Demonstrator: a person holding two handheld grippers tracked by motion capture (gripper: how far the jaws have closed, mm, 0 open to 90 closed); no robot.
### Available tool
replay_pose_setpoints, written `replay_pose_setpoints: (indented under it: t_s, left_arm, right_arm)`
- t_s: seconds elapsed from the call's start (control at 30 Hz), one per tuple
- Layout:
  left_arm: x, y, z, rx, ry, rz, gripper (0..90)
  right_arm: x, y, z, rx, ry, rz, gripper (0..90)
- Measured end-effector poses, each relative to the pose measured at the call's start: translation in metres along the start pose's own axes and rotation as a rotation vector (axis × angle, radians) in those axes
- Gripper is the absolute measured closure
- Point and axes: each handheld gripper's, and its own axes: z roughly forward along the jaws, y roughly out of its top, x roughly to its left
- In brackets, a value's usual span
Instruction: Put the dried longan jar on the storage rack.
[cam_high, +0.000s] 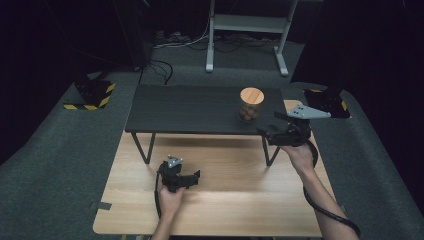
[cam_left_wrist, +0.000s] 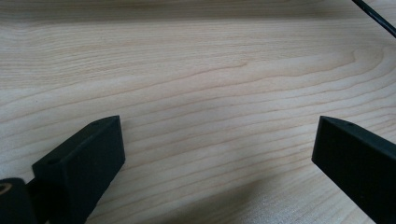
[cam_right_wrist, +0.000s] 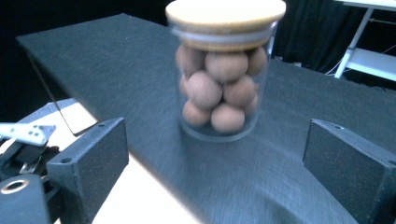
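Note:
A clear glass jar (cam_high: 251, 104) with a round wooden lid, full of brown balls, stands upright near the right end of a low black shelf (cam_high: 190, 107). My right gripper (cam_high: 269, 124) hovers at the shelf's front right corner, open and pointed at the jar with a gap between them. In the right gripper view the jar (cam_right_wrist: 224, 79) stands ahead of the spread jaws of the right gripper (cam_right_wrist: 215, 126), untouched. My left gripper (cam_high: 194, 179) rests low over the wooden table (cam_high: 225, 200), open. Bare wood lies between the jaws of the left gripper (cam_left_wrist: 217, 126).
The black shelf stands on thin metal legs (cam_high: 148, 147) on the table's far half. Behind it is a white desk frame (cam_high: 245, 30) with cables on the floor. Yellow-black striped bases (cam_high: 92, 95) sit at the left and right. A black cable (cam_left_wrist: 376, 18) crosses the wood.

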Motion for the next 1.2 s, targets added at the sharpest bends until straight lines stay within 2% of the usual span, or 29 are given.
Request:
replay_pose_setpoints:
  t_s: [0.27,0.4,0.47,0.5,0.67,0.7,0.73,0.83,1.03,1.07,1.1,1.17,1.2]
  left_arm:
    - [0.000,0.000,0.000,0.000,0.001,0.001,2.6]
    - [-0.001,0.000,0.000,0.001,0.003,0.001,2.6]
    - [-0.001,0.000,0.000,0.001,0.003,0.001,2.6]
    - [-0.001,0.000,0.000,0.001,0.003,0.002,2.6]
    - [-0.002,0.001,0.000,0.006,0.007,0.006,2.6]
    - [-0.002,0.001,0.000,0.006,0.007,0.006,2.6]
    - [-0.002,0.001,0.000,0.006,0.006,0.006,2.6]
    - [-0.002,0.001,0.000,0.006,0.007,0.005,2.6]
    - [-0.002,0.000,0.000,0.003,0.007,0.006,2.6]
    - [-0.002,0.000,0.000,0.003,0.007,0.006,2.6]
    - [-0.002,0.000,0.000,0.004,0.007,0.005,2.6]
    - [-0.002,0.000,0.000,0.004,0.007,0.005,2.6]
    - [-0.002,0.000,0.000,0.004,0.007,0.005,2.6]
  right_arm:
    - [0.020,-0.034,-0.036,-0.014,0.013,-0.018,7.0]
    - [0.032,-0.053,-0.049,-0.013,0.012,-0.028,7.0]
    - [0.035,-0.057,-0.050,-0.010,0.010,-0.030,7.1]
    - [0.040,-0.069,-0.053,0.000,0.015,-0.025,7.5]
    - [0.042,-0.101,-0.054,0.011,0.044,0.018,8.5]
    - [0.042,-0.101,-0.054,0.011,0.044,0.018,8.5]
    - [0.041,-0.110,-0.053,0.018,0.046,0.039,8.5]
    - [0.039,-0.130,-0.048,0.045,0.016,0.074,8.6]
    - [0.037,-0.155,-0.033,0.108,-0.071,0.097,9.0]
    - [0.037,-0.155,-0.033,0.108,-0.071,0.097,9.0]
    - [0.035,-0.163,-0.027,0.128,-0.101,0.111,9.1]
    - [0.033,-0.167,-0.023,0.141,-0.117,0.123,9.1]
    - [0.030,-0.172,-0.017,0.167,-0.140,0.137,9.2]
